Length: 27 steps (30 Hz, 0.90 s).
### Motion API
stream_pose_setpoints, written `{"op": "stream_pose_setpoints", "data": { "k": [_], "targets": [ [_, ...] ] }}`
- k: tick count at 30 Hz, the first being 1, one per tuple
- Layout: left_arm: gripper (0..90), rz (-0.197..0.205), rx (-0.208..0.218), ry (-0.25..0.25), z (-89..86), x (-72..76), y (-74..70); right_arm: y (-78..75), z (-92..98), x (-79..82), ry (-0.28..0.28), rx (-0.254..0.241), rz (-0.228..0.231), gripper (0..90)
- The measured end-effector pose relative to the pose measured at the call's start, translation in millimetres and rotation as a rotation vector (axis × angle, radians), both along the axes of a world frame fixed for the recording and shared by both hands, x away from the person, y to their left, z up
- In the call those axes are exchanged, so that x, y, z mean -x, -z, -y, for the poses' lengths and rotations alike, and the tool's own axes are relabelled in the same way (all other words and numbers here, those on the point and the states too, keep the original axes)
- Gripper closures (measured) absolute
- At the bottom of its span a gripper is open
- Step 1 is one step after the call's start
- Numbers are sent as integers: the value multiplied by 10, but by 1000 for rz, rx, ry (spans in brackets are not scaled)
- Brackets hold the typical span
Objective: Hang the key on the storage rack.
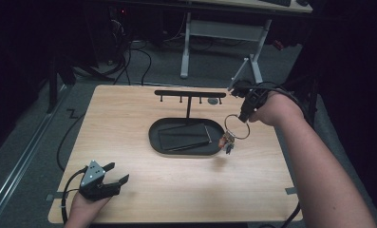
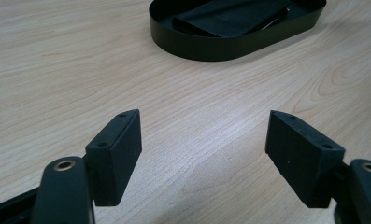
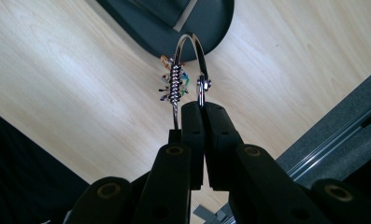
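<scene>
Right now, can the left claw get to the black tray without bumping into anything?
Probably yes. The left claw sits open near the table's front edge, and bare wood lies between it and the black tray. The right claw holds the key ring off to the side.

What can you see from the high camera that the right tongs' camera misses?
High view alone: the black hook rack, the left tongs open near the table's front edge, and the person's arms. Right gripper view alone: a close look at the right tongs pinched shut on the key ring, with small metal loops bunched along its wire. Both show: the ring with colourful bits hanging, the oval black tray and the wooden table.
</scene>
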<state>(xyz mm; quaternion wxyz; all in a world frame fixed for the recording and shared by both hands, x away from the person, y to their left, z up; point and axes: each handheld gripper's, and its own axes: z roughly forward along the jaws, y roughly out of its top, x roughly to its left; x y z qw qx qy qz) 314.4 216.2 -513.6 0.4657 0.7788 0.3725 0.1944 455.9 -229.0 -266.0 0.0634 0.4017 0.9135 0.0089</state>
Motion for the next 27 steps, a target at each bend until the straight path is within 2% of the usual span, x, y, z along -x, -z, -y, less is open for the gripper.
{"op": "stream_pose_setpoints", "data": {
  "k": [4,6,12,22,27],
  "targets": [
    [277,0,0,0,-7,-3,2,-41,-21,-68,5,-3,8,879],
    [277,-1,0,0,-11,-7,2,-86,-65,-150,5,-6,15,879],
    [277,-1,-2,-1,-22,-6,0,-88,-144,-277,-8,-6,17,879],
    [277,6,-5,-4,-34,2,-6,-88,-208,-402,2,-3,16,879],
    [277,6,-4,-6,-47,5,-9,-88,-254,-451,-12,6,18,879]
  ]
}}
